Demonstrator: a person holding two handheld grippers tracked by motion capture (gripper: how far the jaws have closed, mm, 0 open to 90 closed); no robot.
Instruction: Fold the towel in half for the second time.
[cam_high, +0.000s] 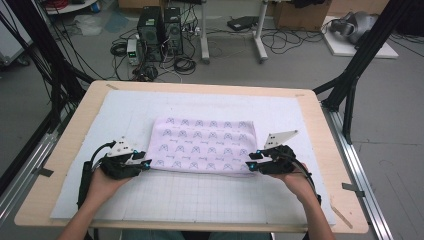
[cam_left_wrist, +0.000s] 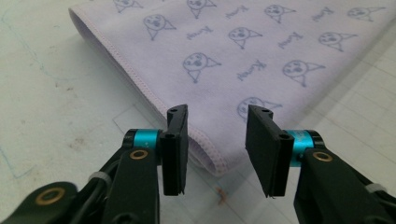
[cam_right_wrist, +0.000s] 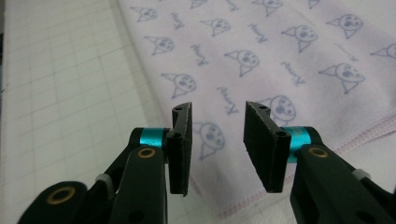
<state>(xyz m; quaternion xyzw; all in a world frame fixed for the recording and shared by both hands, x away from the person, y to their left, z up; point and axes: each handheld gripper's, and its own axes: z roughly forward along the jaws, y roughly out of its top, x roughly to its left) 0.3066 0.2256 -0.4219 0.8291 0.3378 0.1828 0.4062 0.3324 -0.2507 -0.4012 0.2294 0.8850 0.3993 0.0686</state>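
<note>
A folded lilac cloth (cam_high: 204, 145) printed with small grey cat faces lies flat in the middle of the white gridded mat (cam_high: 150, 195). My left gripper (cam_high: 143, 161) sits at the cloth's near left corner (cam_left_wrist: 212, 161); its jaws stand apart with that corner lying below the gap, and the pads (cam_left_wrist: 176, 149) do not press it. At the near right corner my right gripper (cam_high: 252, 160) hovers just over the cloth (cam_right_wrist: 261, 56), open, nothing pinched between its pads (cam_right_wrist: 180, 149).
The mat covers a wooden table (cam_high: 65, 150) with bare strips along its left and right sides. Behind the table on the floor stand computer towers (cam_high: 160, 32), loose cables and a table leg (cam_high: 260, 35). Black frame posts (cam_high: 360, 60) flank the table.
</note>
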